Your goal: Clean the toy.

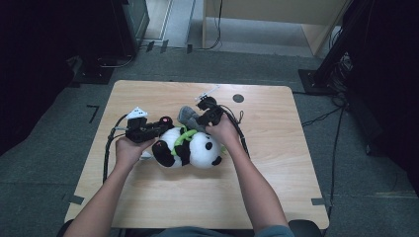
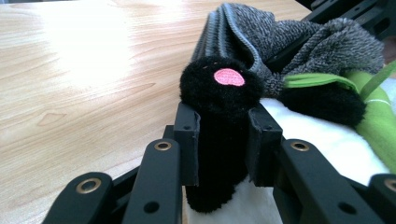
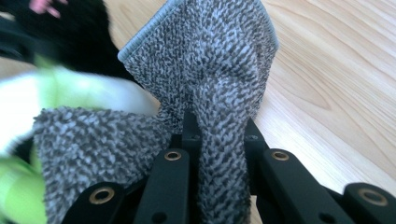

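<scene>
A plush panda point(image 1: 195, 148) lies on its back in the middle of the wooden table point(image 1: 276, 148), with a green strap point(image 1: 180, 138) across its body. My left gripper point(image 1: 165, 124) is shut on the panda's black leg point(image 2: 219, 121), whose pink-soled paw point(image 2: 229, 77) sticks up past the pads. A grey knitted cloth point(image 1: 187, 116) lies bunched by the panda's far side. My right gripper point(image 1: 198, 121) is shut on a fold of this grey cloth point(image 3: 219, 93), which stands up between its jaws.
A dark round hole point(image 1: 238, 98) marks the table's far side. Cables point(image 1: 106, 153) trail from both grippers across the table. Dark equipment stands point(image 1: 326, 69) flank the table on the grey floor.
</scene>
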Available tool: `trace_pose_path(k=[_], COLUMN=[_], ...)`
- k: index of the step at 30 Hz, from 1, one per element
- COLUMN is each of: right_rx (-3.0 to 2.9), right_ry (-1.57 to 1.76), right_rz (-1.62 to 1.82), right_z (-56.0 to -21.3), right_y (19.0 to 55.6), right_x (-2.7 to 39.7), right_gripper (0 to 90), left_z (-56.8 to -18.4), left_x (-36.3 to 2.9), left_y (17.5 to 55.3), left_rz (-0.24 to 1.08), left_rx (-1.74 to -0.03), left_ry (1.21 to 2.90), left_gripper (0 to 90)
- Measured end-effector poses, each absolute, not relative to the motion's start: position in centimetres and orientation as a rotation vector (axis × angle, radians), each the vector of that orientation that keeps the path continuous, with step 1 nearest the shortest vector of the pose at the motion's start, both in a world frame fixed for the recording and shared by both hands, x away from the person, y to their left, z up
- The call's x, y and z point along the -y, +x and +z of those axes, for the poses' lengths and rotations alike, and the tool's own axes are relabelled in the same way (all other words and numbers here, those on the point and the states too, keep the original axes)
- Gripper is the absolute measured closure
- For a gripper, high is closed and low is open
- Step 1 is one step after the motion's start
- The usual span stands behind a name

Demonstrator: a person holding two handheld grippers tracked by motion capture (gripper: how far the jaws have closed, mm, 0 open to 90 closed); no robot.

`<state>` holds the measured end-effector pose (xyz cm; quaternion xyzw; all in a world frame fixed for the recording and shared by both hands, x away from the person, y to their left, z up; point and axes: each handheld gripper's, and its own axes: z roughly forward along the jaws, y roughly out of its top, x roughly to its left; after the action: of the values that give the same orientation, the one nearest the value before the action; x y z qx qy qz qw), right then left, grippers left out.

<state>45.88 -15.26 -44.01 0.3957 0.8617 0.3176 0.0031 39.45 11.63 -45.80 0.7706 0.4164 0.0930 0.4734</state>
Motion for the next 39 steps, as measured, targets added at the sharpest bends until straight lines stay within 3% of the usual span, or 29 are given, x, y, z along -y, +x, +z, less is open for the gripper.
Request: trace_pose_path(k=[20, 28, 35, 39], right_rx=[-2.614, -2.506, -2.492, -2.535], right_ry=[1.411, 1.37, 1.244, 1.158], right_rz=[0.87, 0.99, 1.123, 1.151], right_z=[-48.2, -44.0, -39.1, -38.1], right_y=[45.1, 44.3, 42.8, 41.6], right_x=[22.1, 23.7, 21.1, 18.6], right_gripper=[79.4, 79.4, 79.3, 79.2], left_z=[-46.0, -46.1, -46.0, -46.1], left_x=[-11.7, -12.7, -12.4, -12.4], left_y=[39.5, 39.7, 39.4, 39.4], left_rz=[0.246, 0.253, 0.29, 0.299], left_rx=[-1.047, -1.081, -1.065, -1.061], left_ry=[1.873, 1.832, 1.855, 1.863], left_gripper=[69.9, 69.5, 68.5, 68.2])
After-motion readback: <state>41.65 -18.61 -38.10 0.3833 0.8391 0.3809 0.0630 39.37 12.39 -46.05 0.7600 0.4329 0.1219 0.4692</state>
